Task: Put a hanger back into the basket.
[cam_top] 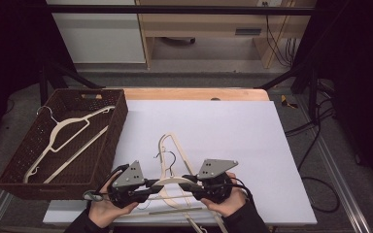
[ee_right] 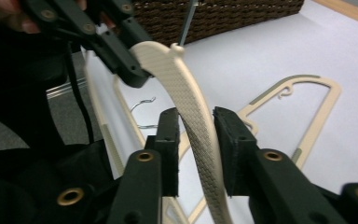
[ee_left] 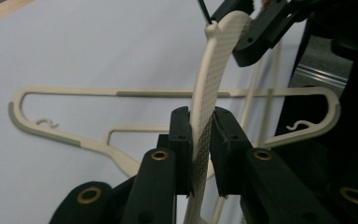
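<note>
At the table's left edge a brown basket (cam_top: 108, 138) holds one cream hanger (cam_top: 60, 138). Right of it, near the front of the white board (cam_top: 252, 141), the left gripper (cam_top: 151, 185) clamps one shoulder of a raised hanger (cam_top: 171, 180); in the left gripper view its pads (ee_left: 182, 140) press on the textured arm. More hangers (cam_top: 167, 148) lie flat on the board beneath. The right gripper (cam_top: 188, 183) straddles the other shoulder, its jaws slightly apart, with a gap visible beside the plastic (ee_right: 200, 135).
</note>
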